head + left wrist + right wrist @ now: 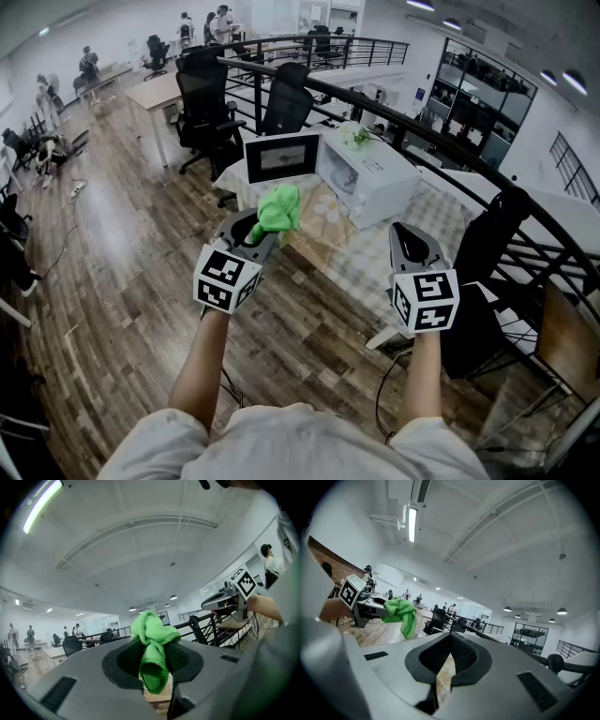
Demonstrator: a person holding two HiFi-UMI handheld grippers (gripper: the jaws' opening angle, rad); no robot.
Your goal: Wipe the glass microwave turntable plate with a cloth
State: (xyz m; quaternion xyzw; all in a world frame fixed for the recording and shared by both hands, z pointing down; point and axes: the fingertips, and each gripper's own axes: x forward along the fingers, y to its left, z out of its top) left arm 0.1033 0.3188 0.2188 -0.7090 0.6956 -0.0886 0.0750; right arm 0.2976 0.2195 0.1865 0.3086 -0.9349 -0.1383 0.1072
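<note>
My left gripper (262, 232) is held up in the air, shut on a bunched green cloth (278, 210). In the left gripper view the cloth (153, 649) is pinched between the jaws and hangs down over them. To its right, my right gripper (405, 234) is raised to the same height; its jaws (450, 643) are shut with nothing between them. The right gripper view shows the left gripper (365, 603) with the cloth (401, 613) dangling from it. No glass turntable plate shows in any view.
Ahead, a white microwave (373, 176) stands with its door (281, 157) swung open on a table with a patterned cover (370, 258). Black office chairs (204, 103), a black railing (394, 117) and a wooden floor (122, 253) surround it. People stand far behind.
</note>
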